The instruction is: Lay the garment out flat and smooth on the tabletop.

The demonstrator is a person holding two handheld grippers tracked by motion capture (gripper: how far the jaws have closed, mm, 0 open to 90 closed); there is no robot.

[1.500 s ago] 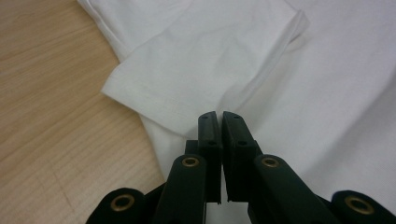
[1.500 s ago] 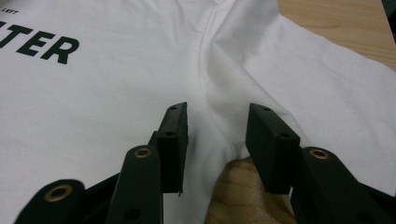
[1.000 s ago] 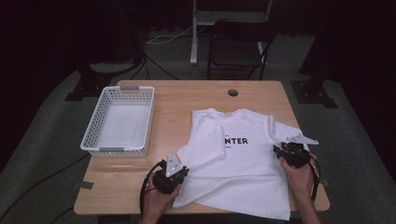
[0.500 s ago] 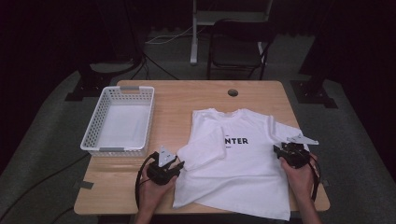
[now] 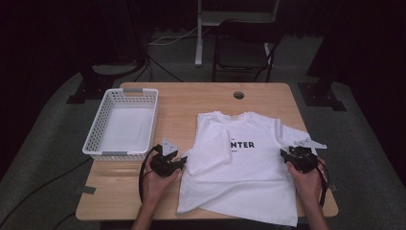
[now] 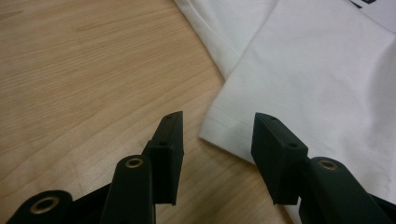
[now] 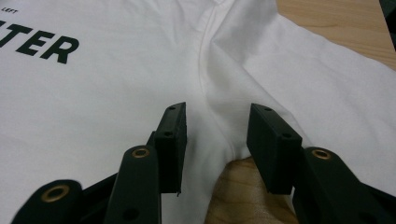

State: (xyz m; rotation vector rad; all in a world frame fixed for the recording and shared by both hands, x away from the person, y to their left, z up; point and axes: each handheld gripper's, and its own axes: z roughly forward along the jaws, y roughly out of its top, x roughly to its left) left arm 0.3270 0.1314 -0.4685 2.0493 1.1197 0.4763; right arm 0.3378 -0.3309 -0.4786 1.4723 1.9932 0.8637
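Note:
A white T-shirt with black lettering lies flat on the wooden table, its left sleeve folded in over the chest. My left gripper is at that sleeve's lower corner. In the left gripper view the jaws have just been opening and stand apart, with the sleeve's hem corner lying loose on the wood between them. My right gripper is at the shirt's right side. Its open jaws hover over the armpit seam, pressing nothing.
A white plastic basket with nothing in it stands at the table's left. Bare wood lies between it and the shirt. A round cable hole is near the far edge. A dark chair stands behind the table.
My left gripper has moved away from the person along the shirt's left edge, and its jaws have opened off the sleeve. The right gripper has stayed put.

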